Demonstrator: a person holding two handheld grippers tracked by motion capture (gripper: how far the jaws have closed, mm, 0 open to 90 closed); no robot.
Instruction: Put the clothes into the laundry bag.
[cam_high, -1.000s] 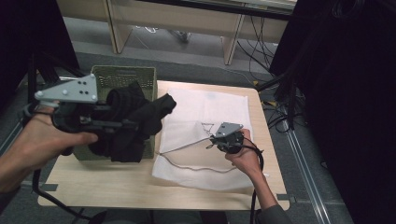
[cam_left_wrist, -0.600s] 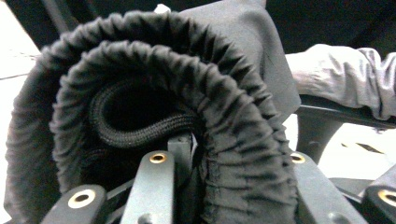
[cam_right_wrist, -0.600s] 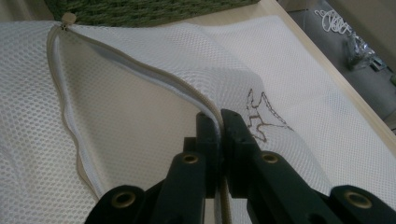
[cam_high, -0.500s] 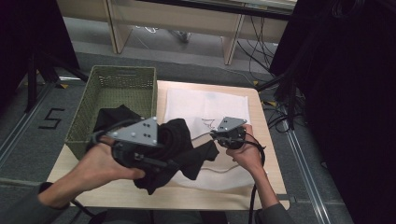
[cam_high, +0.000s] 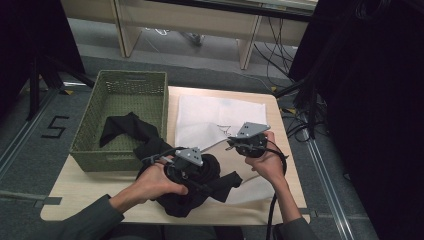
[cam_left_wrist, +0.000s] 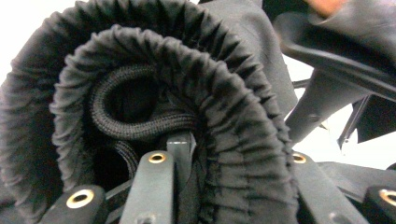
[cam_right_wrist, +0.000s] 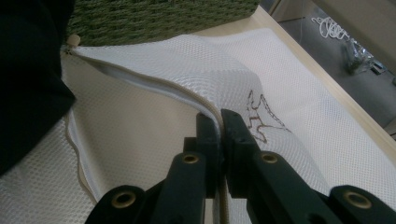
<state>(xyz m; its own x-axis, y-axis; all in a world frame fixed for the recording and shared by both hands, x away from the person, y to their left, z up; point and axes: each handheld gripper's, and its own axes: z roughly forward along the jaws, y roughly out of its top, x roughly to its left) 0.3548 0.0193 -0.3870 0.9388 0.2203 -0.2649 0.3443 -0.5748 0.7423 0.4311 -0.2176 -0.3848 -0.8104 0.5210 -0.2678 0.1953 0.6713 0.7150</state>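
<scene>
Floor marking "5" (cam_high: 54, 127); laundry bag (cam_high: 210, 117) bears an unreadable emblem (cam_right_wrist: 264, 122).

surface: wooden table (cam_high: 75, 192) | on it: green basket (cam_high: 87, 152), white mesh bag (cam_high: 210, 117), black garment (cam_high: 220, 182)

The garment (cam_high: 197, 187) is black, with a ribbed, gathered waistband and a braided black cord. The mesh bag (cam_high: 215, 120) is white with a fine honeycomb weave, a cream zip edge and a small brown line drawing. The basket (cam_high: 150, 82) is olive green, woven. The table (cam_high: 80, 192) is pale wood.
</scene>
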